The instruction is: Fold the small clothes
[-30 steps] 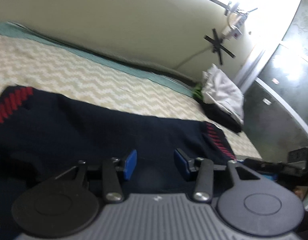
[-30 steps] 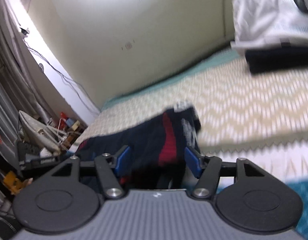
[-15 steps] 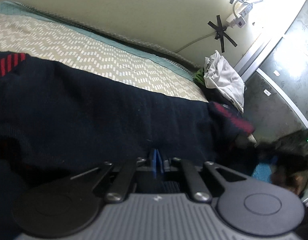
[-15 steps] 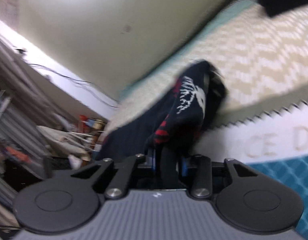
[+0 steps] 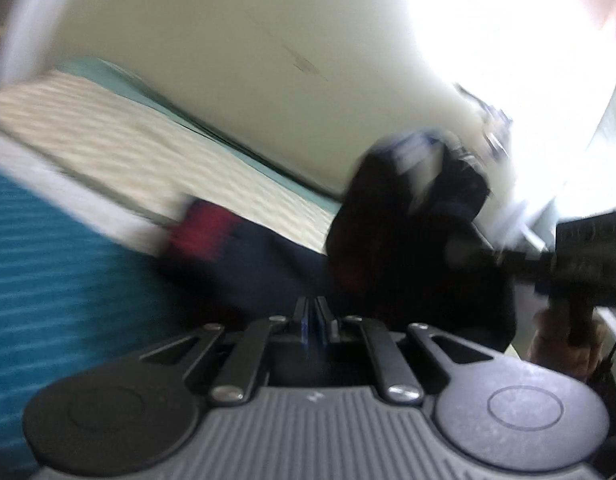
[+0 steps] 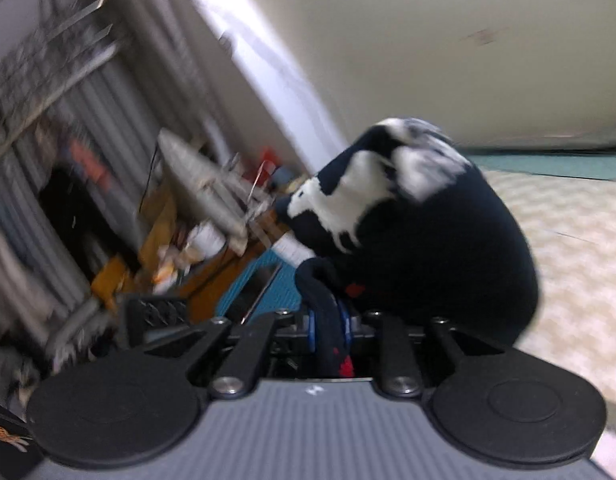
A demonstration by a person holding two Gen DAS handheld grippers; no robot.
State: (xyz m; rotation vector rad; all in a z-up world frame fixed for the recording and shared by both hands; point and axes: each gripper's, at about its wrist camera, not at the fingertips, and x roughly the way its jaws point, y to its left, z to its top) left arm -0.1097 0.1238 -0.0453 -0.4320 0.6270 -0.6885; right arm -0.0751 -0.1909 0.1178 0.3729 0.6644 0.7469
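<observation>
A navy sweater with red stripes and a white pattern lies partly on the bed, blurred by motion. My left gripper is shut, its blue pads pressed together on the sweater's near edge. To its right, a bunched part of the sweater hangs lifted. In the right wrist view my right gripper is closing, with a thick fold of the sweater pinched between its blue pads. The rest of the garment bulges up in front of it.
The bed's chevron cover stretches to the pale wall, with a teal patterned cloth at its near edge. A person's hand shows at the right. Cluttered shelves and boxes stand left of the bed.
Both grippers went from open to shut on the sweater. The flat garment is now gathered and lifted, and both views have swung sideways, the right one rolling strongly.
</observation>
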